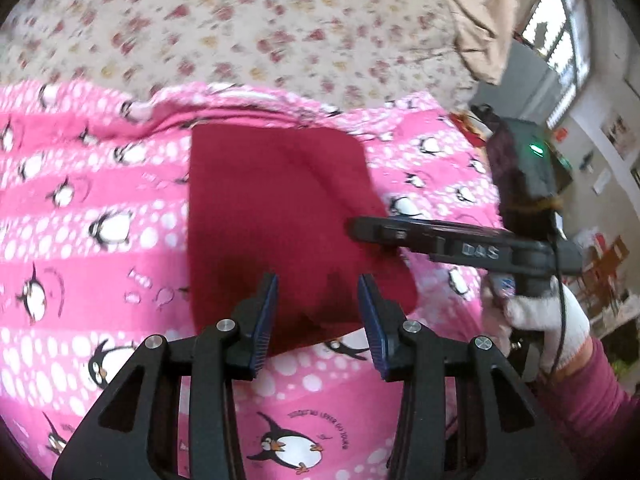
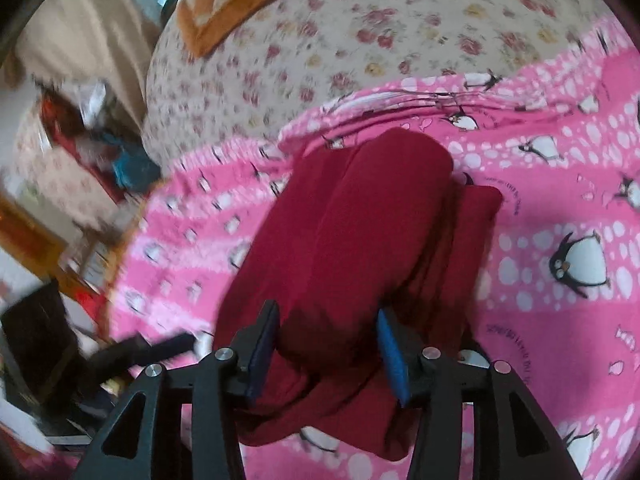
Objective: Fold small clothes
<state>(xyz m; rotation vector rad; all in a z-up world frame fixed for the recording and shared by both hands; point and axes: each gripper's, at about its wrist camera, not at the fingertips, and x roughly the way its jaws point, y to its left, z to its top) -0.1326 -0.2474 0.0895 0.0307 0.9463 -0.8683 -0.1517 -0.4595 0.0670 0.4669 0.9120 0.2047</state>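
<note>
Crimson folded garment lies mid-frame on the pink penguin blanket; left gripper and right gripper both stand apart, clamping nothing.

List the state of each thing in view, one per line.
Red garment: folded, lying flat on the blanket.
Pink penguin blanket: spread over the bed, rumpled at its far edge.
Left gripper: jaws open over the garment's near edge.
Right gripper: jaws open, garment fold between them.
</note>
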